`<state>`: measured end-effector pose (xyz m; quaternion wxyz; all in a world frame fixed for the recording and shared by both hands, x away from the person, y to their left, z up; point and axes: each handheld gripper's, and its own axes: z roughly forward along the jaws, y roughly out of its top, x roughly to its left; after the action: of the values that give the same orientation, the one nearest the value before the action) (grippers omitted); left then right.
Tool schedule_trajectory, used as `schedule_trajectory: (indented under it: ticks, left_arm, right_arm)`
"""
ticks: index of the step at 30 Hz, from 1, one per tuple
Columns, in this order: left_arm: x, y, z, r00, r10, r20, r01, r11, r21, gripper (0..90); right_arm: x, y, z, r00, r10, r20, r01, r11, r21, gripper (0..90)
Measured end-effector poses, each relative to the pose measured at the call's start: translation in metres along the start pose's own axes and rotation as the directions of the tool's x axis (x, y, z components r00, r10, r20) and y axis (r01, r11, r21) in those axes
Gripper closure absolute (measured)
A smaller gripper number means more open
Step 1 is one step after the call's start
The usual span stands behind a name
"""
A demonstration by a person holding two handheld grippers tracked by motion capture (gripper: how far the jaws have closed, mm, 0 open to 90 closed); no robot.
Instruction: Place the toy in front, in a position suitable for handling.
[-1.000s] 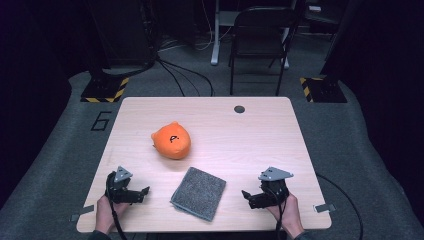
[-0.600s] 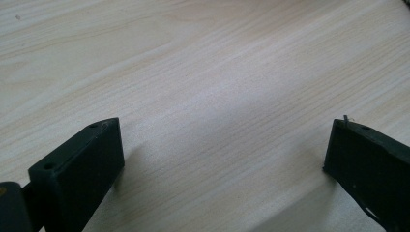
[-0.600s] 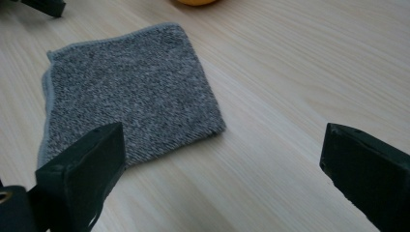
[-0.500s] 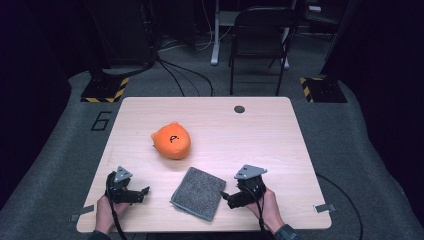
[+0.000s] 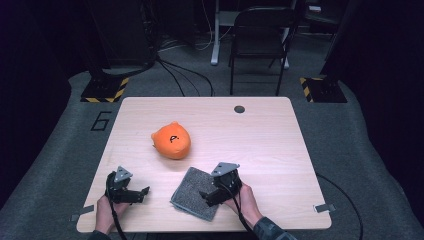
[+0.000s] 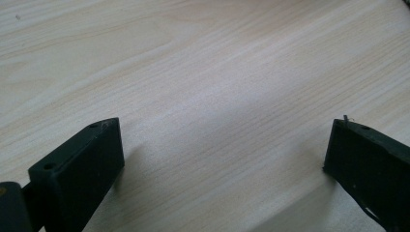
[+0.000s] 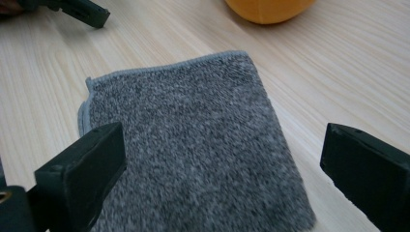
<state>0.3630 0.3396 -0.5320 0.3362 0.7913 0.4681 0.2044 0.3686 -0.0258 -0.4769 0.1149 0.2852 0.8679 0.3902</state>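
The right gripper (image 5: 209,196), jaws wide, has slid in from the table's (image 5: 280,150) right side onto the grey cloth (image 5: 192,197) near the front edge, apparently ready to grab it, while the left gripper (image 5: 142,194) waits, jaws wide.

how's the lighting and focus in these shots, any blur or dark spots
High view: table evenly lit, surroundings nearly black, slightly soft. Left gripper view: wood grain sharp, near jaws softer, faint shadows beneath them. Right gripper view: grey cloth crisp, orange plush behind it slightly soft.
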Motion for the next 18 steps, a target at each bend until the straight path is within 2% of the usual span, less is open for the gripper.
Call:
schedule_trajectory:
  ticks: [6,10,12,14,18]
  left_arm:
    - [0.000,0.000,0.000,1.0000,0.000,0.000,0.000,1.0000,0.000,0.3]
    - [0.000,0.000,0.000,1.0000,0.000,0.000,0.000,1.0000,0.000,0.3]
    - [0.000,0.000,0.000,1.0000,0.000,0.000,0.000,1.0000,0.000,0.3]
    - [0.000,0.000,0.000,1.0000,0.004,0.001,-0.004,1.0000,0.002,0.3]
    - [0.000,0.000,0.000,1.0000,0.004,0.002,-0.004,1.0000,0.002,0.3]
  right_arm:
    - [0.008,0.006,0.022,0.9991,-0.032,-0.030,0.033,0.998,0.044,1.3]
    - [0.010,0.007,0.034,0.9991,-0.025,-0.035,0.028,0.997,0.074,1.0]
    - [0.010,0.006,0.037,0.9981,-0.043,-0.044,0.046,0.996,0.082,0.9]
    - [0.012,0.006,0.041,0.9988,-0.034,-0.035,0.037,0.995,0.092,0.9]
    - [0.012,0.005,0.048,0.9979,-0.048,-0.045,0.053,0.991,0.125,2.1]
